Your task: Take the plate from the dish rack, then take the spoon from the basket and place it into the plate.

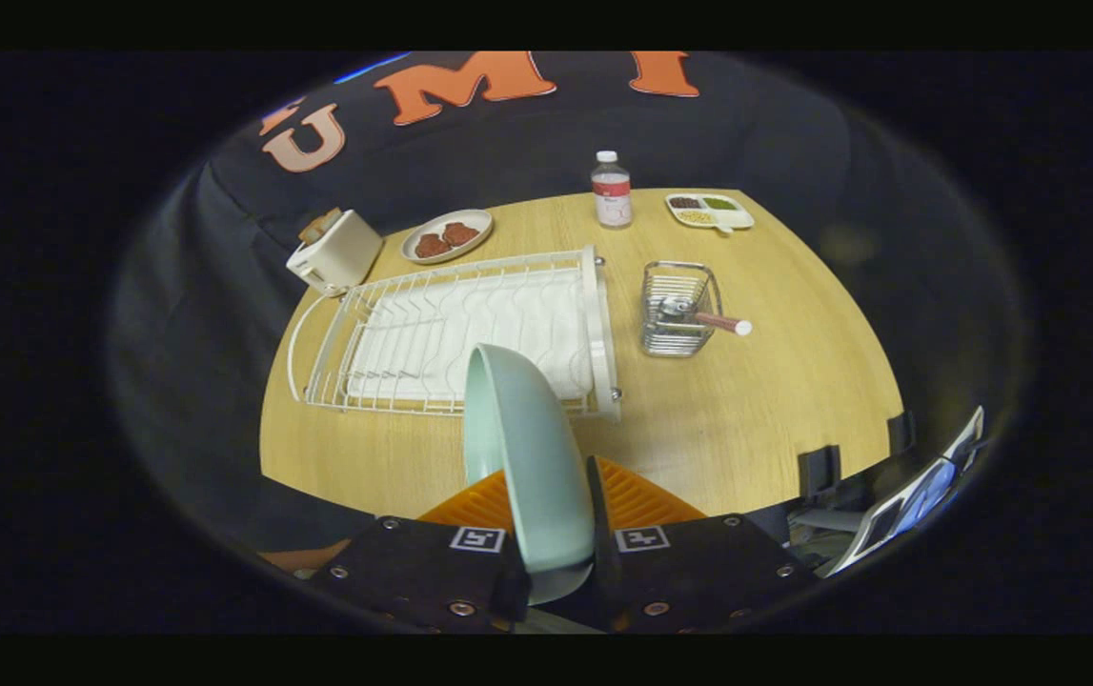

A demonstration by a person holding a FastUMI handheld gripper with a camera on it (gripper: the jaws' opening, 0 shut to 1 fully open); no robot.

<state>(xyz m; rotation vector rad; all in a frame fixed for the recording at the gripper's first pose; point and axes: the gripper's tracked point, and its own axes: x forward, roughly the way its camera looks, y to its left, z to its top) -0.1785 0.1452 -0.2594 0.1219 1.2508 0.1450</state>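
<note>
Claw (556,543) clamped on plate (522,457), held on edge above table (746,429).
Spoon (703,317) in basket (675,310), handle pointing right; rack (470,329) beyond the plate.

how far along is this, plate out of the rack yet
Done: the plate is out of the dish rack, whose slots hold nothing. In hand: the gripper is shut on the plate, held on edge above the table. Left: set it down, then move the spoon from the basket into it.
</note>
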